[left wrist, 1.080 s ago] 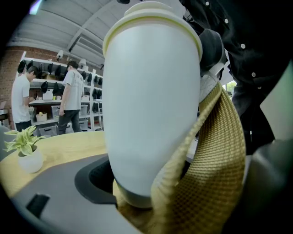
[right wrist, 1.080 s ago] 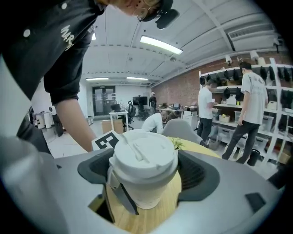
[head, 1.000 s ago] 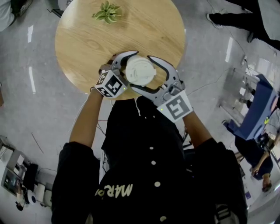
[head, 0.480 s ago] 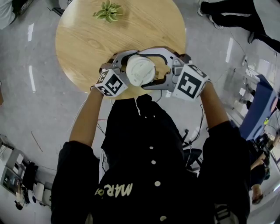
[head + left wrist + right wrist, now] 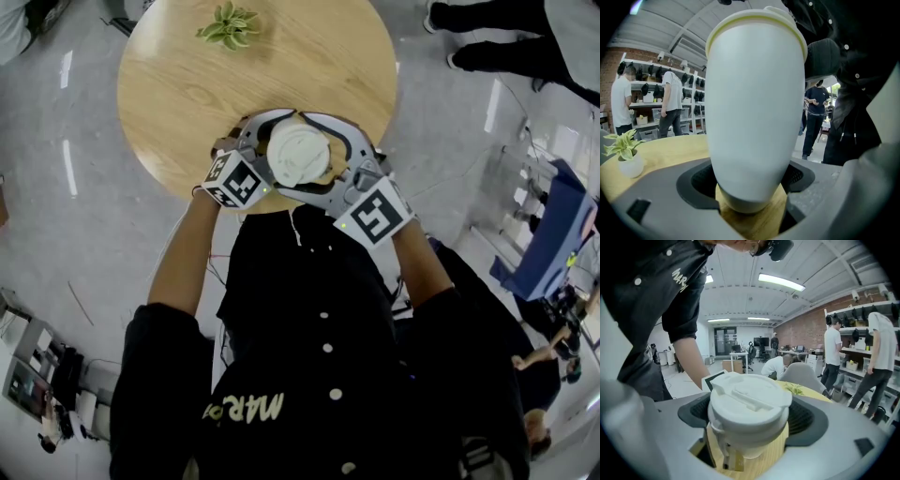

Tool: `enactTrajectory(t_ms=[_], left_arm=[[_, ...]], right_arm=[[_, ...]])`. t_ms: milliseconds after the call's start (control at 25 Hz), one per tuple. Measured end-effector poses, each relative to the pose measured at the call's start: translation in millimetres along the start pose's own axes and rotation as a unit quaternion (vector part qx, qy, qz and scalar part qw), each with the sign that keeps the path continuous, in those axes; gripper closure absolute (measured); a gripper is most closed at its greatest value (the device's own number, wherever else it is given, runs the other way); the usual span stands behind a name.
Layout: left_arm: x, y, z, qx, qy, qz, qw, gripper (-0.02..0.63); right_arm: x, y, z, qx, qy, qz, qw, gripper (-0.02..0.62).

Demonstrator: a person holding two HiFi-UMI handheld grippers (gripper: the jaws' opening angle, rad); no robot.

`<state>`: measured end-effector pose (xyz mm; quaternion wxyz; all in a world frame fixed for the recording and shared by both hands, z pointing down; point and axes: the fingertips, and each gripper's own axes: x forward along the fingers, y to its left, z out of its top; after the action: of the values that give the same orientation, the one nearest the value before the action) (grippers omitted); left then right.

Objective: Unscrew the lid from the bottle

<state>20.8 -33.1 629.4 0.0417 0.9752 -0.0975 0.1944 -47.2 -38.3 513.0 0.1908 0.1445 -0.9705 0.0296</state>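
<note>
Bottle point(image 5: 754, 108) stands upright, left gripper point(image 5: 752, 197) clamping its base; right gripper point(image 5: 750, 417), jaws just widening, loosely rings the lid point(image 5: 749, 397).

The left claw point(image 5: 750, 190) points slightly downward, and its jaws are closed against the lower body of the bottle point(image 5: 754, 93). The right claw point(image 5: 749, 425) has just been opening. Its jaws stand wide around the lid point(image 5: 749, 397), with the pads clear of it. The left forearm point(image 5: 183, 253) and right forearm point(image 5: 417, 262) extend forward and converge.

Matt white, seemingly plastic bottle point(image 5: 754, 117) on smooth wood-grain table point(image 5: 187, 84)
</note>
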Motion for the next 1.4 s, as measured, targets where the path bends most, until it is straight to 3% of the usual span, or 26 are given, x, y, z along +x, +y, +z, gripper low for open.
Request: enactTrajectory(t_ms=[360,720,1160,1240,1400], left_arm=[[0,0,0,0.0,0.0,-0.001,1.0,0.241],[-3,1,1,0.0,0.005,0.008,1.0,0.241],[-77,-2,12,-0.015,0.08,0.089,0.9926,0.233],[-99,-4,26,-0.033,0.072,0.117,0.9899,0.233],[-144,-2,74,-0.064,0.011,0.189,0.9799,0.259]], right_arm=[[-6,3,17,-0.017,-0.022,0.046,0.999,0.121],[-39,-8,58,0.018,-0.059,0.039,0.997,0.121],[-133,-24,142,0.085,-0.116,-0.047,0.988,0.121],[-149,-28,152,0.081,-0.122,-0.074,0.987,0.121],[-178,-43,160,0.075,-0.134,-0.139,0.978,0.121]])
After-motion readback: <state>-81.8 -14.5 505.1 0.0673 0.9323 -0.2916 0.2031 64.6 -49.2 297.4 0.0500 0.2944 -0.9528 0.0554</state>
